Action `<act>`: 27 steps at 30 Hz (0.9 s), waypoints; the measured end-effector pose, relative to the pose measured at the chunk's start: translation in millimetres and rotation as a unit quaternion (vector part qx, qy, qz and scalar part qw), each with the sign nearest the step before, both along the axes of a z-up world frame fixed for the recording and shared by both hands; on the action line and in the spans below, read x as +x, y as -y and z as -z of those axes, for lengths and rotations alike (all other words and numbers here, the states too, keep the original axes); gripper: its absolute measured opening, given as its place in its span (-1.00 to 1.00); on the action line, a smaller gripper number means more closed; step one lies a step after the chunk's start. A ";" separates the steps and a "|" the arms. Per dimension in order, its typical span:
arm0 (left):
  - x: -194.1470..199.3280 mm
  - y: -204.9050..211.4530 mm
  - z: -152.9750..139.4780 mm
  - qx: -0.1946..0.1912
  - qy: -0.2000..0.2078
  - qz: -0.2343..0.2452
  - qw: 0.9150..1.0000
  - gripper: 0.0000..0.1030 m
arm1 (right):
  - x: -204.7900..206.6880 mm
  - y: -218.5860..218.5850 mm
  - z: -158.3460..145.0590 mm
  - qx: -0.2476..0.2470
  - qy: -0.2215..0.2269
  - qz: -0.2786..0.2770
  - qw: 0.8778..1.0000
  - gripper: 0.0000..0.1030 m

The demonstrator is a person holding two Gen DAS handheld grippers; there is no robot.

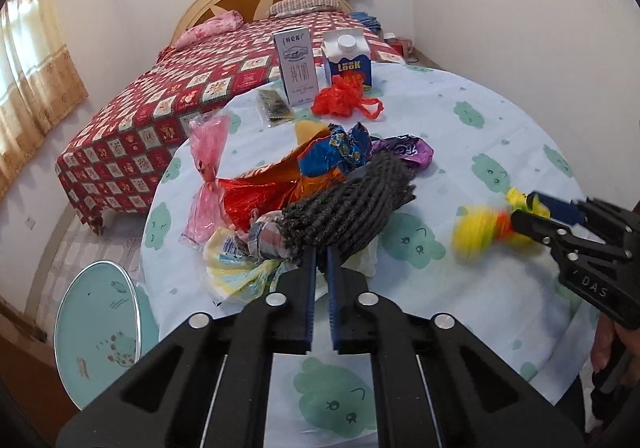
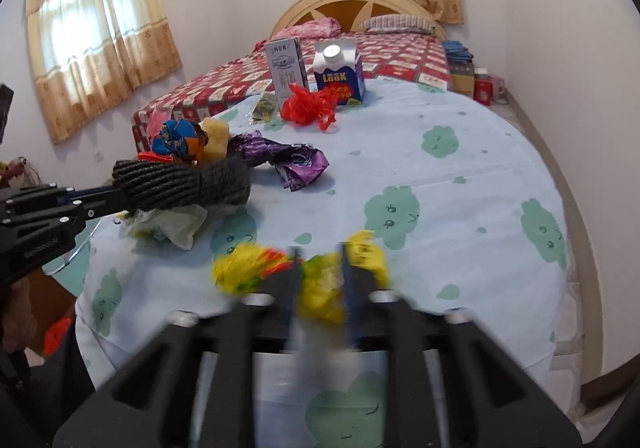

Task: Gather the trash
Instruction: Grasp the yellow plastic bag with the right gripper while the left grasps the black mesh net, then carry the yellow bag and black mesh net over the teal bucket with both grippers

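Note:
My left gripper [image 1: 322, 254] is shut on the rim of a grey woven basket [image 1: 352, 204], tilted and holding several wrappers: a blue one [image 1: 332, 152], a red one [image 1: 256, 196]. The basket also shows in the right wrist view [image 2: 180, 180]. My right gripper [image 2: 320, 268] is shut on a yellow plastic bag [image 2: 320, 288], blurred, just above the table; it shows in the left wrist view [image 1: 480, 232]. A purple wrapper [image 2: 288, 160], a red bag [image 2: 308, 106], a grey milk carton [image 2: 286, 64] and a blue carton [image 2: 338, 72] lie further back.
The round table [image 2: 460, 188] has a pale cloth with green clouds. A pink wrapper [image 1: 208, 176] and a pale bag [image 1: 236, 268] lie beside the basket. A stool [image 1: 96, 320] stands left of the table. A bed [image 1: 160, 108] is behind.

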State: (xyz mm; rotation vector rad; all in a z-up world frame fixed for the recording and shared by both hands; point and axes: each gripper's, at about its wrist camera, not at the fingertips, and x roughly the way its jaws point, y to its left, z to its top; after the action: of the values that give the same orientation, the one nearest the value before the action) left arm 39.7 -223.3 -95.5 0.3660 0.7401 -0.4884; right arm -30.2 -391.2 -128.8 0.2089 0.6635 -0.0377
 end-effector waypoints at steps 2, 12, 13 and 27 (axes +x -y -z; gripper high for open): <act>-2.9 -2.3 -2.8 -0.002 0.004 0.003 1.000 -0.93 | 3.2 1.8 1.7 -0.013 -0.002 0.011 1.000 -0.02; -9.9 -11.9 -18.4 -0.022 0.015 0.013 1.000 -0.95 | 11.1 8.9 8.0 -0.035 -0.026 0.024 0.999 -0.31; -10.0 -13.1 -18.5 -0.023 0.015 0.012 1.000 -0.95 | 11.9 9.5 8.9 -0.038 -0.028 0.023 0.999 -0.33; -27.1 -84.9 -63.0 -0.048 0.062 -0.021 0.997 -0.95 | -6.1 -22.8 -44.2 -0.052 0.054 0.002 0.997 -0.51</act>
State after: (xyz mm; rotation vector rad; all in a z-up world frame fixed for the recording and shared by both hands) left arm 12.5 -138.4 -32.6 0.2881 0.5999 -0.4550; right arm -36.4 -368.3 -84.7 0.1114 0.5515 -0.0643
